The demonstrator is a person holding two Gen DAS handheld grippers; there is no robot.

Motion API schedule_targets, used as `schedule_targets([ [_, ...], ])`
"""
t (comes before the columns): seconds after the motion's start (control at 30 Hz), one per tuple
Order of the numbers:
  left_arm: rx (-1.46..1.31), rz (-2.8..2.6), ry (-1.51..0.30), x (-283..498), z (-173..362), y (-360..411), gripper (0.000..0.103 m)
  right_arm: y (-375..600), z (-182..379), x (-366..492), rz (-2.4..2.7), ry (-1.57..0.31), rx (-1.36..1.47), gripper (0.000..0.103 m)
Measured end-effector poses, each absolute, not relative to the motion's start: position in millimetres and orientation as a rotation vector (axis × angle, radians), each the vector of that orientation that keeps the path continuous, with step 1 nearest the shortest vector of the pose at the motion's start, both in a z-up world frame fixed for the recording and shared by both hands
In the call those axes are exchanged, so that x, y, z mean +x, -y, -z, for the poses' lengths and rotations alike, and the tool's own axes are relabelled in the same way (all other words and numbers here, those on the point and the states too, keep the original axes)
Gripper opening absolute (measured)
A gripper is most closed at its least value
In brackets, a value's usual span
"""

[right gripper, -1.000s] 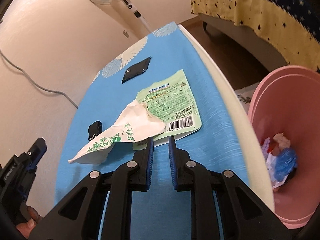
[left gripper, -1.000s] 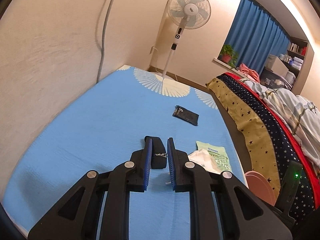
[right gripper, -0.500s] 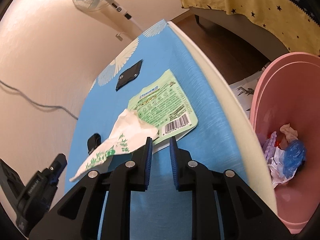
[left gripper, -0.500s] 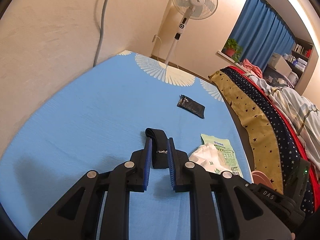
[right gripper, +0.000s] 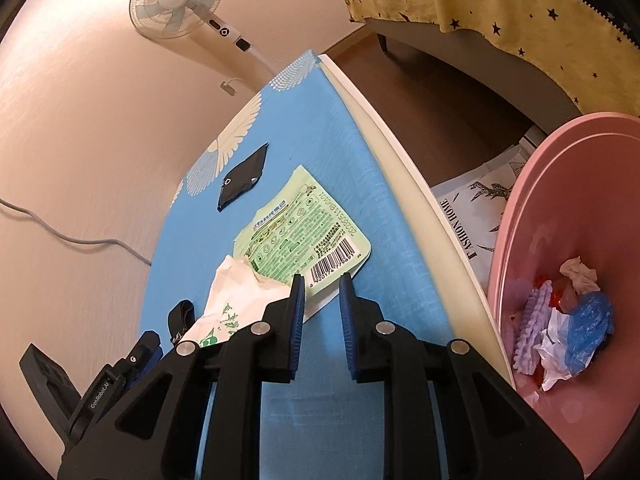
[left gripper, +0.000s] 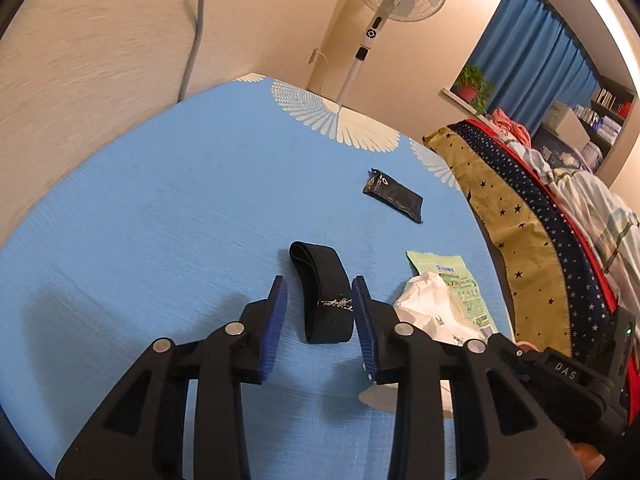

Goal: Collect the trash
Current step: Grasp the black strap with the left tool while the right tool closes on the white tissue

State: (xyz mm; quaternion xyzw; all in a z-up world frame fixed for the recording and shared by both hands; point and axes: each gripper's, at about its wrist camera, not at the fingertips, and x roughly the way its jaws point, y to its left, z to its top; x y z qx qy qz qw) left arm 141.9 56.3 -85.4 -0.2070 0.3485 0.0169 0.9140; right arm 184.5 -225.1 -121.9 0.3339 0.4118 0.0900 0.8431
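Hiding green packet corner: white wrapper.

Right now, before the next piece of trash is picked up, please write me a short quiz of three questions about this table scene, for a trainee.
1. True or false: the left gripper is clamped shut on the black band.
2. Which item lies partly on top of the green packet?
A. the white paper wrapper
B. the black pouch
C. a blue crumpled bag
3. Fill in: the pink bin stands beside the table and already holds ____.

Key:
1. False. Its jaws have just been opening and straddle the band without pressing on it.
2. A
3. crumpled trash
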Motion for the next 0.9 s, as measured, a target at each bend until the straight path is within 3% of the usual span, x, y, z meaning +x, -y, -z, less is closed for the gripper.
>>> schedule_targets([
  [0.3, -0.347, -0.035, -0.776, 156, 95, -41, 0.033, 221, 119, 193, -0.169, -0.864, 0.68, 0.02],
  [0.47, -0.319, -0.037, -0.783, 157, 95, -38, 0.013, 219, 121, 200, -0.166, -0.865, 0.683, 0.02],
  [0.57, -0.31, -0.035, -0.785, 157, 94, -37, 0.009, 215, 120, 203, -0.158, -0.866, 0.675, 0.02],
  [0.77, -0.301, -0.036, -0.788, 156, 94, -36, 0.009, 205, 116, 207, -0.154, -0.87, 0.634, 0.019],
  [0.9, -0.295, -0.034, -0.791, 155, 94, -35, 0.009, 200, 115, 209, -0.158, -0.874, 0.613, 0.014],
])
